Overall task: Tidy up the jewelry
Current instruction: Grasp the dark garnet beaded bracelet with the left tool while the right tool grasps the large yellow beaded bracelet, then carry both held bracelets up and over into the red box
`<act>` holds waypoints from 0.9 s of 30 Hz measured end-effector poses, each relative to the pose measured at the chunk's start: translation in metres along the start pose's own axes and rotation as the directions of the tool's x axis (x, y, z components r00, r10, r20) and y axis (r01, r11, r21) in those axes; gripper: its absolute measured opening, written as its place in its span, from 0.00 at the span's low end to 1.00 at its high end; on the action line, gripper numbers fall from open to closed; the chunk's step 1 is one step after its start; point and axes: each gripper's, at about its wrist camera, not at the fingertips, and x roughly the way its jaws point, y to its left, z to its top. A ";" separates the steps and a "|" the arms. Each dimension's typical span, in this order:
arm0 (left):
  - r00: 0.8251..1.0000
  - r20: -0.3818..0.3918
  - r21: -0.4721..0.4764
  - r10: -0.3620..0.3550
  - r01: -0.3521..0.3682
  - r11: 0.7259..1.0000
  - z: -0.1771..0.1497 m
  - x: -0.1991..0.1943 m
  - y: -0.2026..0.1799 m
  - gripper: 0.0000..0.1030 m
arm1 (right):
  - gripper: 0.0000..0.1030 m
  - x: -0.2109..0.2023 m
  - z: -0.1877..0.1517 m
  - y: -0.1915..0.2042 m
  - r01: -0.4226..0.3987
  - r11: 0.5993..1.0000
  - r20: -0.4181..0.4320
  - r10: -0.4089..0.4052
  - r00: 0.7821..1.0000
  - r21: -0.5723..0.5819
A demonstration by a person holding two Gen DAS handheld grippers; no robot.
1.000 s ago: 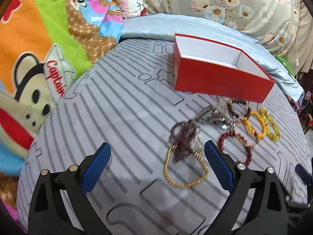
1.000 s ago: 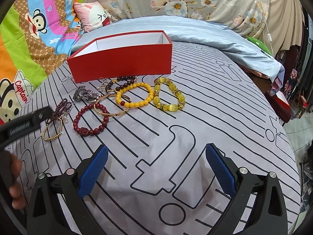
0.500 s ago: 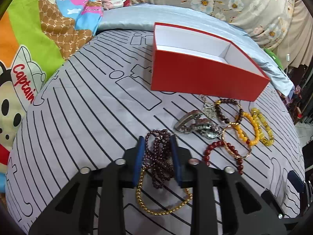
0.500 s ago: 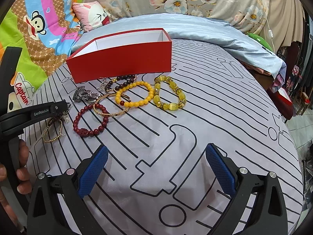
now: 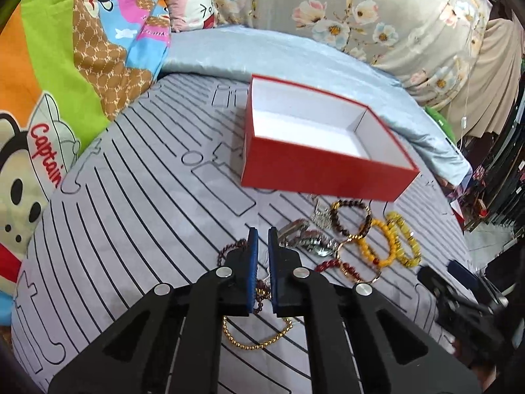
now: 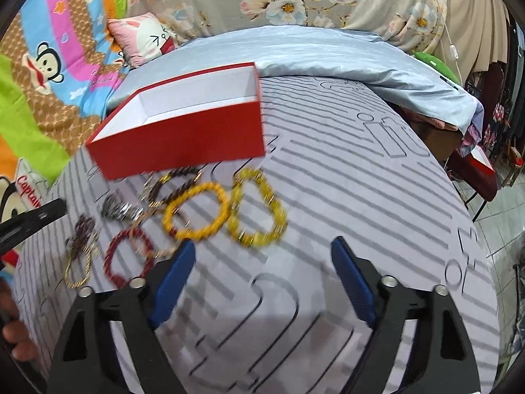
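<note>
1. The left gripper (image 5: 262, 239) has its jaws clenched on a dark bead string (image 5: 261, 290), with a gold chain (image 5: 259, 339) hanging below the pads.
2. The right gripper (image 6: 262, 256) is released with nothing between its pads; its jaws have just been closing.
3. At its 12 o'clock lie an orange bracelet (image 6: 197, 211) and a yellow bracelet (image 6: 259, 210), touching.
4. At 10 o'clock sits a dark red bracelet (image 6: 129, 256).
5. Farther at 11 o'clock stands the open red box (image 6: 183, 144) on the striped sheet (image 6: 361, 197).
</note>
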 end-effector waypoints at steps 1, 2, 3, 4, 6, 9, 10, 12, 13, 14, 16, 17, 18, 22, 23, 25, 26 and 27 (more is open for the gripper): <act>1.000 0.003 -0.001 -0.003 0.003 1.000 0.002 -0.002 0.001 0.06 | 0.66 0.005 0.003 -0.001 0.004 1.000 -0.006 -0.004 1.000 -0.002; 1.000 0.011 -0.002 -0.006 0.006 1.000 0.005 -0.004 0.001 0.06 | 0.61 0.009 0.007 -0.002 0.001 1.000 -0.014 -0.001 1.000 -0.001; 1.000 0.016 -0.004 -0.006 0.006 1.000 0.006 -0.006 0.002 0.06 | 0.58 0.014 0.011 -0.004 -0.008 1.000 -0.022 0.008 1.000 0.004; 1.000 0.022 -0.008 -0.006 0.006 1.000 0.009 -0.008 0.004 0.06 | 0.57 0.019 0.015 -0.006 -0.013 1.000 -0.031 0.013 0.999 0.008; 1.000 0.027 -0.015 -0.009 0.010 1.000 0.014 -0.010 0.007 0.06 | 0.49 0.030 0.022 -0.007 -0.012 1.000 -0.044 0.012 0.999 -0.002; 0.999 0.032 -0.014 0.001 0.000 1.000 0.017 -0.009 0.009 0.06 | 0.39 0.041 0.025 -0.002 0.003 0.999 -0.060 -0.005 0.998 -0.035; 1.000 0.031 -0.014 0.004 -0.003 1.000 0.018 -0.009 0.010 0.06 | 0.37 0.045 0.026 -0.001 0.004 0.999 -0.068 -0.007 0.998 -0.044; 1.000 0.028 -0.015 0.003 -0.002 1.000 0.019 -0.008 0.011 0.06 | 0.31 0.051 0.025 0.000 0.003 0.999 -0.073 -0.007 0.997 -0.052; 1.000 0.028 -0.012 0.009 -0.008 1.000 0.019 -0.007 0.011 0.06 | 0.29 0.051 0.025 0.001 0.009 0.998 -0.065 -0.013 0.998 -0.060; 1.000 0.028 -0.010 0.014 -0.013 1.000 0.019 -0.006 0.010 0.06 | 0.24 0.051 0.026 0.001 0.008 0.998 -0.063 -0.012 0.998 -0.065; 1.000 0.020 -0.015 0.015 -0.015 1.000 0.018 -0.004 0.012 0.06 | 0.16 0.050 0.026 0.002 0.002 0.998 -0.063 -0.006 0.998 -0.065; 1.000 0.014 -0.018 0.015 -0.015 1.000 0.017 -0.002 0.013 0.06 | 0.10 0.049 0.025 0.002 -0.002 0.998 -0.063 -0.002 0.998 -0.065; 1.000 0.006 -0.023 0.012 -0.012 1.000 0.016 -0.001 0.015 0.06 | 0.08 0.049 0.025 0.002 -0.004 0.998 -0.061 0.000 0.998 -0.064; 0.999 -0.035 -0.037 0.017 -0.019 0.999 0.003 0.004 0.019 0.12 | 0.08 0.044 0.020 0.001 -0.009 0.999 -0.057 0.006 0.998 -0.051; 0.999 -0.042 -0.040 0.017 -0.019 0.999 -0.001 0.005 0.020 0.21 | 0.08 0.043 0.019 0.000 -0.014 0.999 -0.057 0.011 0.998 -0.045; 0.998 -0.058 -0.039 0.022 -0.024 0.999 -0.008 0.009 0.018 0.34 | 0.08 0.040 0.016 -0.001 -0.021 0.999 -0.054 0.019 0.998 -0.036; 0.998 -0.063 -0.036 0.021 -0.024 0.999 -0.011 0.011 0.016 0.37 | 0.08 0.039 0.015 -0.001 -0.023 0.999 -0.054 0.021 0.998 -0.036; 0.997 -0.073 -0.030 0.021 -0.023 0.999 -0.013 0.013 0.013 0.38 | 0.08 0.038 0.014 -0.001 -0.024 0.999 -0.055 0.021 0.998 -0.038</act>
